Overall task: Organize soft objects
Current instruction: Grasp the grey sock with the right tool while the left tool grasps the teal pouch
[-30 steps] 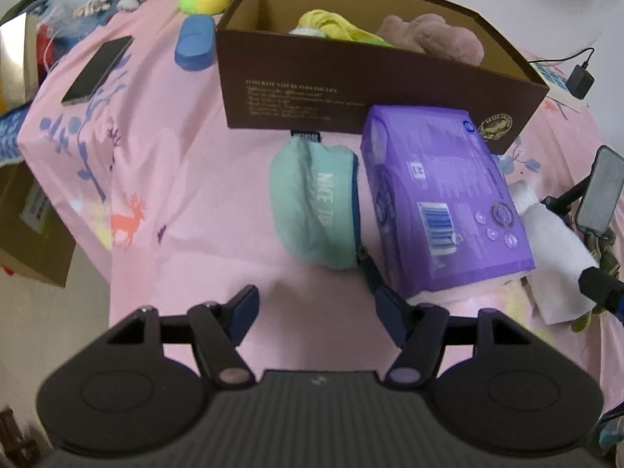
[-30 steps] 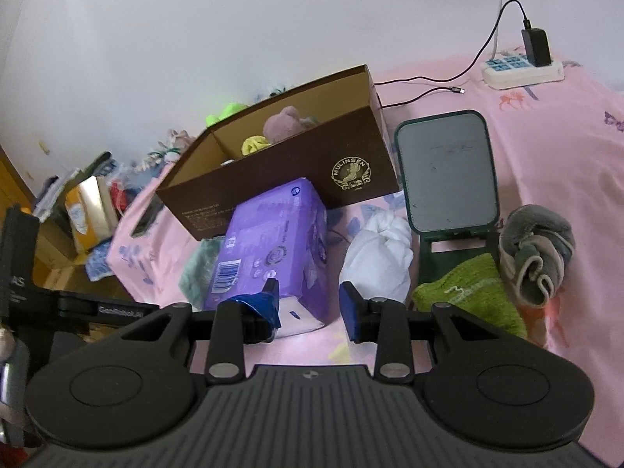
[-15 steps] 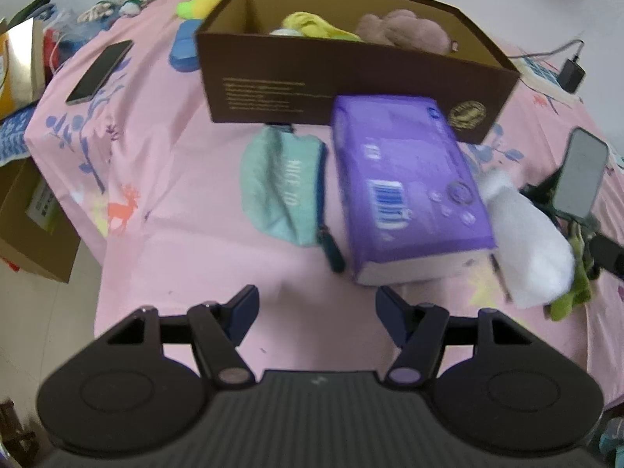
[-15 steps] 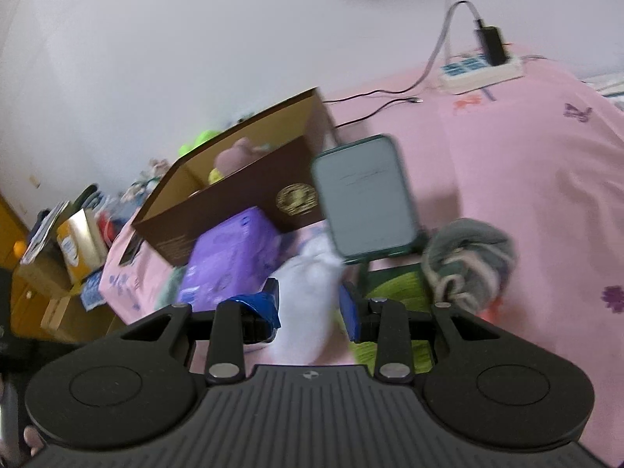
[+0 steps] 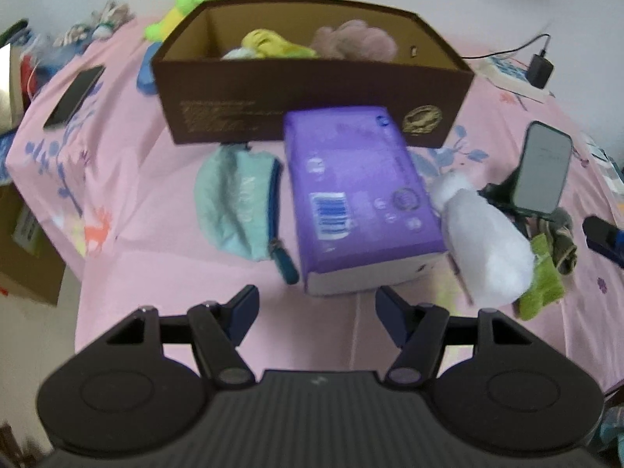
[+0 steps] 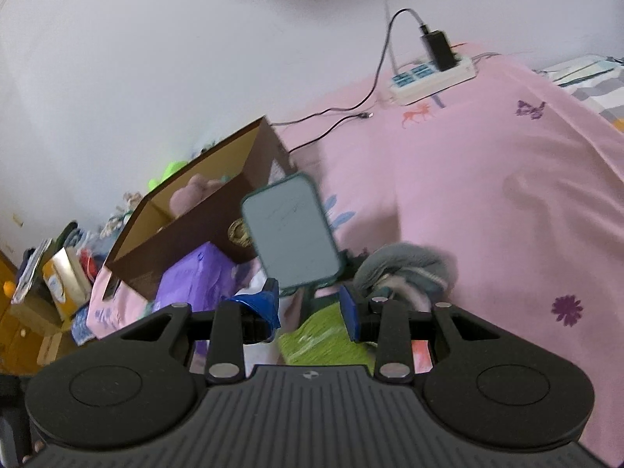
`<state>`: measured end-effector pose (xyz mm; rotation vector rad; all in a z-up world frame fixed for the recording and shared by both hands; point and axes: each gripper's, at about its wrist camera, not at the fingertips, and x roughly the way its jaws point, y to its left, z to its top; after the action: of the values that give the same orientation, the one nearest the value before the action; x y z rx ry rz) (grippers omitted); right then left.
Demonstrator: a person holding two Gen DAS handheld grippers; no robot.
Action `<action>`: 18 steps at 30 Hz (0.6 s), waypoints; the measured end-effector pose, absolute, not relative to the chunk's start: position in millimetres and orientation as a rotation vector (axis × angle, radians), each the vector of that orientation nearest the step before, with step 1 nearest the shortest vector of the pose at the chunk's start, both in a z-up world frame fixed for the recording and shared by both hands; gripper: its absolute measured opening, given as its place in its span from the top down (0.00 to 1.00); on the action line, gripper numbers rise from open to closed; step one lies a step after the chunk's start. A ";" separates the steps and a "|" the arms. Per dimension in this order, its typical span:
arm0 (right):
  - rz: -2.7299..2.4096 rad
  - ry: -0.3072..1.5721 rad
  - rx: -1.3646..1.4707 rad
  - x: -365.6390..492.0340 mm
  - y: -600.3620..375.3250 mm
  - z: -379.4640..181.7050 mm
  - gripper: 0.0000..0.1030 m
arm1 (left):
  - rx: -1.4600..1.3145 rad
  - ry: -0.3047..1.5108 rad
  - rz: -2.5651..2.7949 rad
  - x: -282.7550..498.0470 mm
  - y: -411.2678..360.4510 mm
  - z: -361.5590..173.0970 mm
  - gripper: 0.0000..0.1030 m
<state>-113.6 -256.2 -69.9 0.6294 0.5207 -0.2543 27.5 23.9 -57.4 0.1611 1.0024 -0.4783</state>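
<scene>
left gripper (image 5: pixel 316 308) is hovering over the near edge of a pink bedsheet (image 5: pixel 171 273), its dark fingers standing wide apart with nothing between them. just beyond its fingertips a purple tissue pack (image 5: pixel 358 199) is lying flat, with a mint zip pouch (image 5: pixel 238 199) just beside it on the left and a white soft bundle (image 5: pixel 483 249) touching its right side. a green cloth (image 5: pixel 542 280) and a grey rolled sock (image 5: pixel 561 234) are lying to the right of the bundle, near a phone on a stand (image 5: pixel 544 167). behind the pack a brown cardboard box (image 5: pixel 312 97) is sitting open, holding a yellow soft toy (image 5: pixel 273 45) and a mauve plush (image 5: pixel 355 41). a green plush (image 5: pixel 179 11) is lying behind the box's left corner, and a dark phone (image 5: pixel 74 95) is lying flat at far left. right gripper (image 6: pixel 310 304) is pointing over the green cloth (image 6: pixel 323 343), its blue-padded fingers standing narrowly apart and gripping nothing, with the grey rolled sock (image 6: pixel 405 269) just past its right finger and the phone on a stand (image 6: pixel 292 230) directly ahead. a white power strip (image 6: pixel 433 74) with a black charger is sitting far back by the wall.
</scene>
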 end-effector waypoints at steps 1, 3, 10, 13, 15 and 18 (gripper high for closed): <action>-0.268 0.514 0.628 -114.9 -260.0 -69.6 0.84 | 0.166 0.999 -0.478 26.9 22.3 -57.2 0.34; -0.306 0.509 0.627 -116.8 -267.6 -70.5 0.84 | 0.178 0.985 -0.454 29.1 23.3 -58.1 0.33; -0.419 0.544 0.687 -115.0 -297.7 -85.3 0.83 | 0.123 0.961 -0.249 68.5 58.6 -58.8 0.33; -0.425 0.577 0.714 -109.6 -301.9 -91.2 0.83 | 0.088 0.957 -0.214 81.2 66.2 -62.6 0.33; -0.426 0.577 0.747 -108.0 -301.7 -93.9 0.82 | 0.070 0.967 -0.225 89.7 67.8 -66.0 0.33; -0.412 0.611 0.791 -101.6 -299.1 -98.3 0.82 | 0.073 0.968 -0.240 101.3 66.3 -70.8 0.32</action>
<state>-101.6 -299.1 -98.3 0.7907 0.6112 -0.4122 101.3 66.3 -70.8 0.0733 0.9685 -0.2396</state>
